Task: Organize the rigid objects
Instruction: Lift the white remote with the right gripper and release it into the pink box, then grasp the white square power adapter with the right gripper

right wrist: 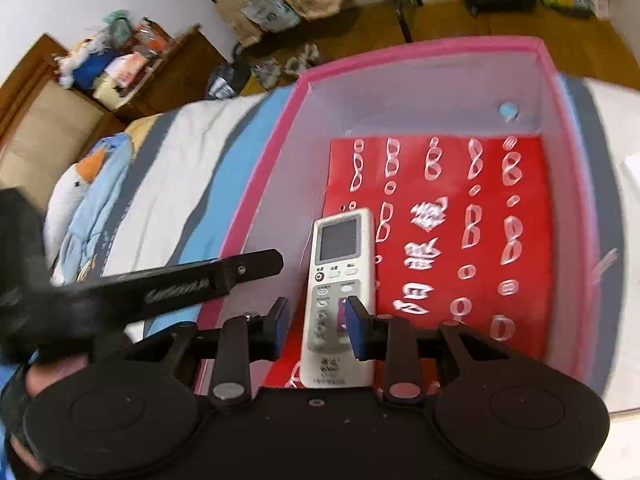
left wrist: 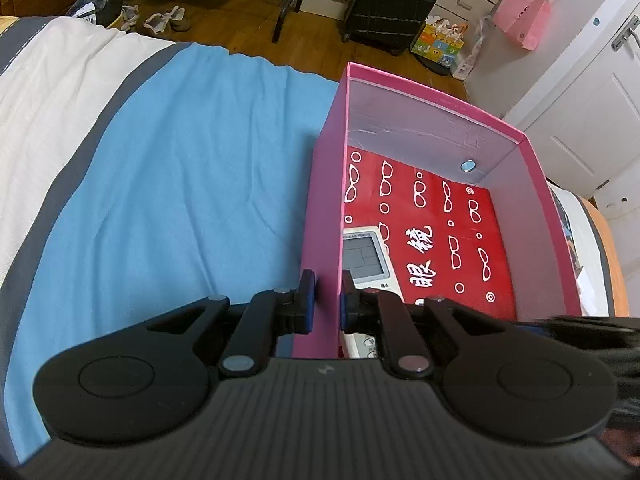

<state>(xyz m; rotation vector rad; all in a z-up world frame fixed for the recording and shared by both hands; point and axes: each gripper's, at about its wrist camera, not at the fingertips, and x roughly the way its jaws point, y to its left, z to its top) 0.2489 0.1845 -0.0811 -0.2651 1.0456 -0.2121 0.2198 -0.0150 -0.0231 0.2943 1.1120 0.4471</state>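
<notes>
A pink box (left wrist: pixel 320 216) stands on the bed, with a red sheet printed with glasses (left wrist: pixel 440 240) on its floor. A white remote control (left wrist: pixel 366 256) lies inside near the left wall. My left gripper (left wrist: pixel 326 304) is shut on the box's left wall, one finger outside and one inside. In the right wrist view the same pink box (right wrist: pixel 256 200) holds the remote (right wrist: pixel 340 292). My right gripper (right wrist: pixel 318 328) is open above the remote's lower half, fingers apart and not touching it. The left gripper's finger (right wrist: pixel 208 276) shows at the box's left wall.
The box sits on a blue, grey and white striped bedspread (left wrist: pixel 180 180). A plush duck (right wrist: pixel 80 208) lies on the bed to the left. A black suitcase (left wrist: pixel 392 0), a pink bag (left wrist: pixel 524 16), shoes and paper bags stand on the wooden floor beyond.
</notes>
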